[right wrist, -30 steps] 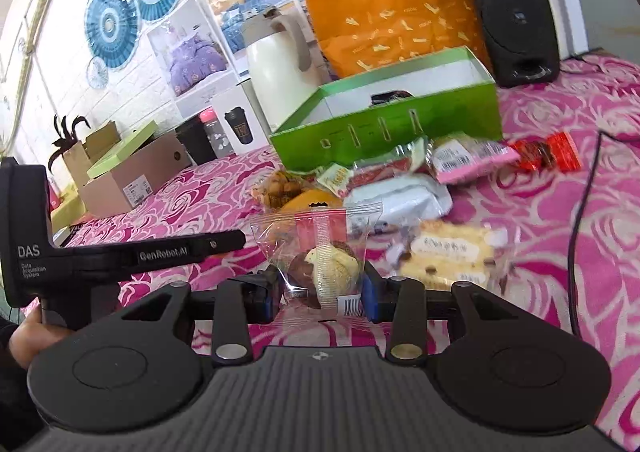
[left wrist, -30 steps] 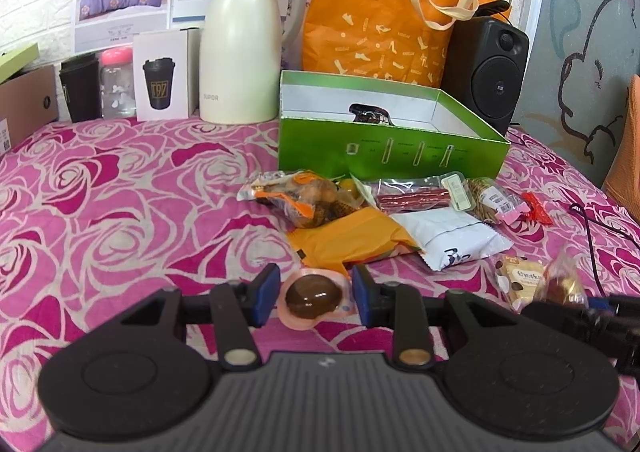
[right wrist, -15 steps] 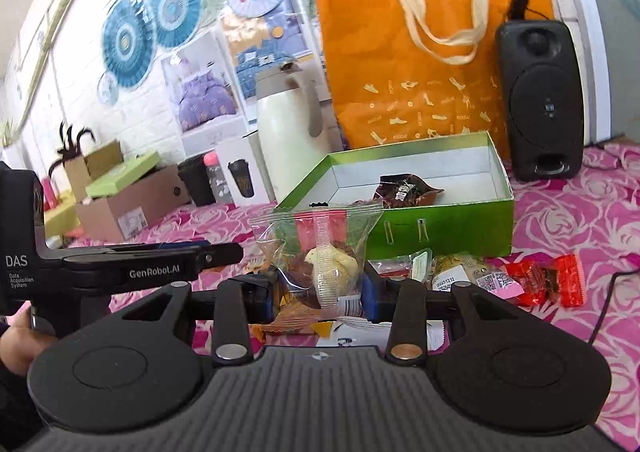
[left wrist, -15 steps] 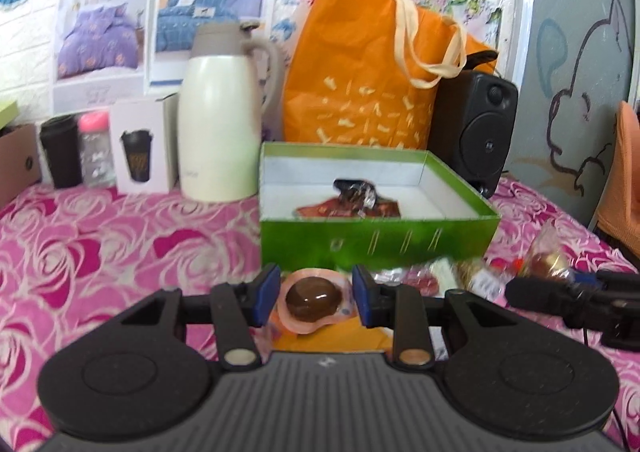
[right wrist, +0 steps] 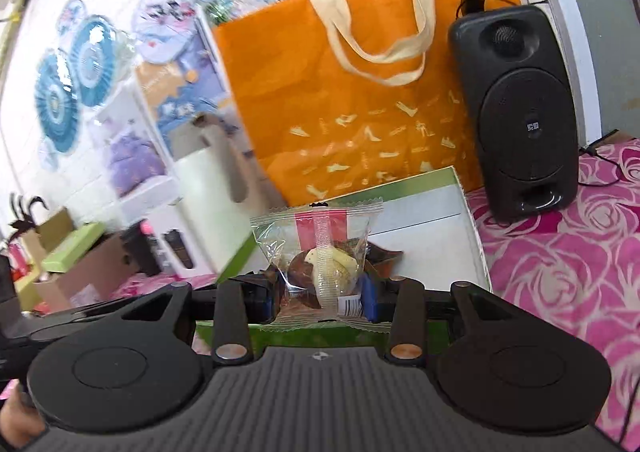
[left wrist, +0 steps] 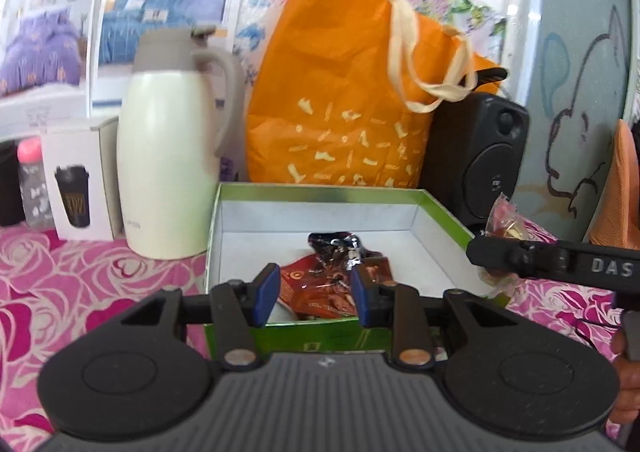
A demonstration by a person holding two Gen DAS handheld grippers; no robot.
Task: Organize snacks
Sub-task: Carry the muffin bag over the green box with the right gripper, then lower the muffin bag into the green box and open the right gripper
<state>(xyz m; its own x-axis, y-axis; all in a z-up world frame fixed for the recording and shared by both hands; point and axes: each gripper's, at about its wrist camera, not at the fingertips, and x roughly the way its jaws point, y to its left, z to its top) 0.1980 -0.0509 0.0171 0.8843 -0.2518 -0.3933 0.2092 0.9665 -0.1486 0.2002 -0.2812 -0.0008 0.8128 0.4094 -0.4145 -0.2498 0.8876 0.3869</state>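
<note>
Left gripper (left wrist: 314, 295) released over green box (left wrist: 440, 211), right gripper (right wrist: 320, 298) grasping wrapped cake (right wrist: 320, 252) above it, orange bag (left wrist: 340, 111), speaker (right wrist: 520, 111), flask (left wrist: 168, 155) behind box

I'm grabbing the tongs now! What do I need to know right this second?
Left tongs: open and empty, over the green cardboard box.
Right tongs: shut on a clear plastic-wrapped cake packet, held above the box's near wall.
Done: red-brown snack packets and a dark shiny wrapper lie in the box.
Left: probably drop the cake packet in. Any other loose snacks are out of view.
</note>
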